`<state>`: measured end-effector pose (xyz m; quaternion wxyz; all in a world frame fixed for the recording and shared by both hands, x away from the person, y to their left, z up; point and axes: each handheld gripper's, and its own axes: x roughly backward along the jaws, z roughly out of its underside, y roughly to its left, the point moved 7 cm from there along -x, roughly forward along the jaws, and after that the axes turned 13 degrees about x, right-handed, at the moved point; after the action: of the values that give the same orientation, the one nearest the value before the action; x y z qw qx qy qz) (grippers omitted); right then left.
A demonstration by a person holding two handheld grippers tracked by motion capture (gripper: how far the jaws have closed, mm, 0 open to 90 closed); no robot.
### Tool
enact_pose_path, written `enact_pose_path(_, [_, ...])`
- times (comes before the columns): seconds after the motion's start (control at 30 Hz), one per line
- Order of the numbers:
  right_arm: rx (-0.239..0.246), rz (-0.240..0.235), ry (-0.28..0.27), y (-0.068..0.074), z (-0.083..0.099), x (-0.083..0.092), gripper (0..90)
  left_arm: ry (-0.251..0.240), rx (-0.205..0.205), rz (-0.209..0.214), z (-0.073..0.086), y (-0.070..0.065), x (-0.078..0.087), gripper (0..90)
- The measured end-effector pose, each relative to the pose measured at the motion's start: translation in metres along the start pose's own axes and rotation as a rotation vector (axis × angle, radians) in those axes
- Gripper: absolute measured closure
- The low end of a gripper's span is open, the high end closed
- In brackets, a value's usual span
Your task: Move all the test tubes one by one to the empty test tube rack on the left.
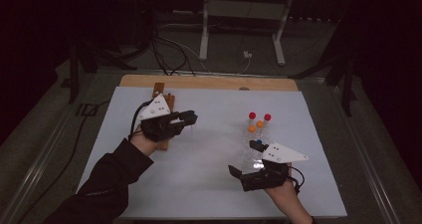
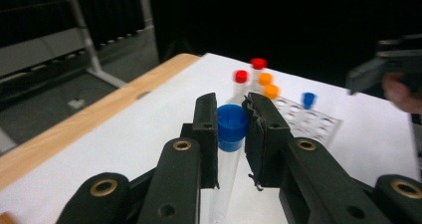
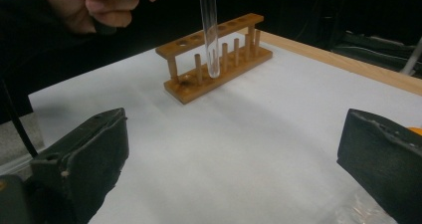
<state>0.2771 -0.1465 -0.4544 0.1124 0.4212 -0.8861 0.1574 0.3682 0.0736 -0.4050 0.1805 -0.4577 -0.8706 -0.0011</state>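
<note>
My left gripper (image 2: 231,115) is shut on a clear test tube with a blue cap (image 2: 232,127), gripping it just below the cap. In the right gripper view that tube (image 3: 209,35) hangs upright above the wooden rack (image 3: 224,72), its tip clear of the holes. In the high view the left gripper (image 1: 186,118) is over the left half of the table. My right gripper (image 1: 245,158) stands wide open near the front, beside a clear plastic rack (image 1: 253,149). Nothing is between its jaws (image 3: 234,154).
The clear rack (image 2: 321,124) holds tubes with red (image 2: 258,63) and orange (image 2: 271,90) caps and one blue-capped tube (image 2: 308,99). A white sheet (image 1: 199,164) covers the table, with a wooden edge (image 1: 209,82) at the back. Cables and a stand's legs lie on the floor beyond.
</note>
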Motion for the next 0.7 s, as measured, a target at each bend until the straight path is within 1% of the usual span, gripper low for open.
enact_pose_path(0.2, [0.001, 0.011, 0.001, -0.002, 0.001, 0.001, 0.0, -0.016, 0.019, -0.045, -0.01, 0.02, 0.006, 77.3])
enact_pose_path(0.37, [-0.004, 0.009, 0.001, -0.002, 0.001, 0.002, 0.0, -0.034, 0.036, -0.088, -0.019, 0.038, 0.012, 77.4])
enact_pose_path(0.5, [-0.007, 0.02, -0.008, -0.004, 0.001, 0.004, 0.0, -0.047, 0.039, -0.129, -0.025, 0.051, 0.016, 77.4])
enact_pose_path(0.6, [-0.004, 0.024, -0.011, -0.005, 0.0, 0.005, 0.0, -0.059, 0.048, -0.149, -0.03, 0.061, 0.019, 77.4])
enact_pose_path(0.7, [-0.007, 0.027, -0.012, -0.006, 0.0, 0.006, 0.0, -0.07, 0.05, -0.179, -0.036, 0.071, 0.022, 77.3])
